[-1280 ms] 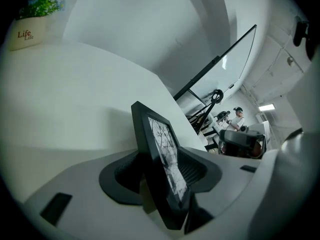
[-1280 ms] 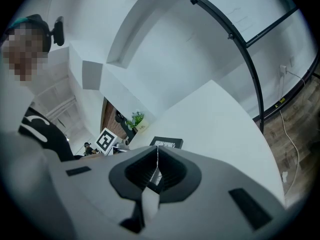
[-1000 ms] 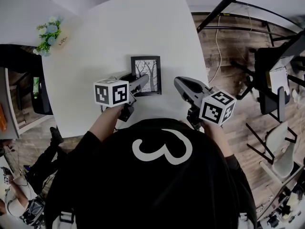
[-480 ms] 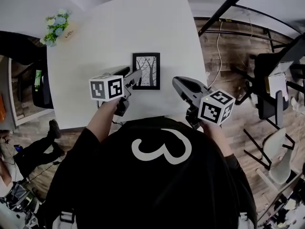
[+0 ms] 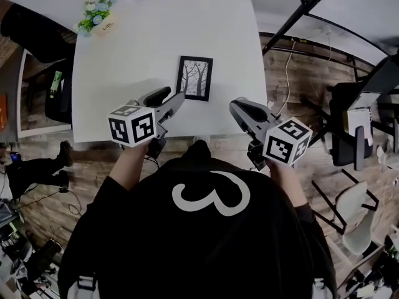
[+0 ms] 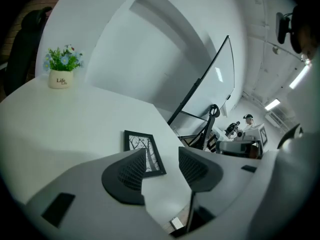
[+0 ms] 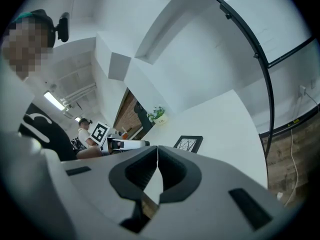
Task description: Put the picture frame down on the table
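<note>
Picture frame [image 5: 194, 78] lies flat on the white table [image 5: 124, 55], just ahead of your left gripper [image 5: 176, 96] and clear of it. Its jaws stand wide, have just been narrowing a touch, and hold nothing. Your right gripper [image 5: 234, 104] is pinched tip to tip and empty (the picture frame sits ahead, to its left).

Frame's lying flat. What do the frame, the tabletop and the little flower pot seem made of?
Picture frame: thin black matt border, wood or plastic, can't tell which. Table: smooth, even white top without grain, likely laminate. Flower pot: plain white with dark lettering, probably ceramic.
</note>
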{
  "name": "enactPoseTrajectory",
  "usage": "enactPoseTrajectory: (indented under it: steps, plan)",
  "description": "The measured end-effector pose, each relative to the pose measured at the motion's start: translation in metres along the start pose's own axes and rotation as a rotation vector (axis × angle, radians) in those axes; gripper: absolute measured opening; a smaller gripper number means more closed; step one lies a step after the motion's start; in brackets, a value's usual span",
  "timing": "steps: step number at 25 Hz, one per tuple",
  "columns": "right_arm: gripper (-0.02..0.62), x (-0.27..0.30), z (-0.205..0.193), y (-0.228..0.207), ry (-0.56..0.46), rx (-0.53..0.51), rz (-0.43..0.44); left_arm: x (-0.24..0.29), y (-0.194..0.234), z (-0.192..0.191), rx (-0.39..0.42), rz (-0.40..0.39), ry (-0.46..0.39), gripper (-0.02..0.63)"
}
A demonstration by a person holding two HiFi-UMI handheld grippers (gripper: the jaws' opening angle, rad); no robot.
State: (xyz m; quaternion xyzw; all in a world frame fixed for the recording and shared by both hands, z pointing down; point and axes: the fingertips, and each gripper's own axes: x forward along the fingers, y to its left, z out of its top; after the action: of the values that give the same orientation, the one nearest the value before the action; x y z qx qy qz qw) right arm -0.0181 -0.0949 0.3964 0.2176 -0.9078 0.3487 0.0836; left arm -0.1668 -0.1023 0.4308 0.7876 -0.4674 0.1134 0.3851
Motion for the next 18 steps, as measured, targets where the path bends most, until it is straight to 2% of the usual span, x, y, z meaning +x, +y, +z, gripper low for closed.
enactPoseTrajectory:
  steps: [3, 8, 13, 18]
  plan:
    - [0.023, -0.015, -0.006, 0.015, 0.010, -0.034, 0.021, -0.019, -0.036, -0.002, 0.047, -0.051, -0.060, 0.153]
    - [0.023, -0.045, -0.012, 0.048, 0.001, -0.100, 0.074, -0.043, -0.098, -0.013, 0.154, -0.124, -0.096, 0.108]
    - [0.023, -0.080, -0.026, 0.079, -0.003, -0.155, 0.098, -0.070, -0.154, -0.032, 0.186, -0.189, -0.136, 0.073]
    - [0.023, -0.098, -0.033, 0.104, -0.022, -0.183, 0.145, -0.083, -0.191, -0.051, 0.217, -0.256, -0.143, 0.046]
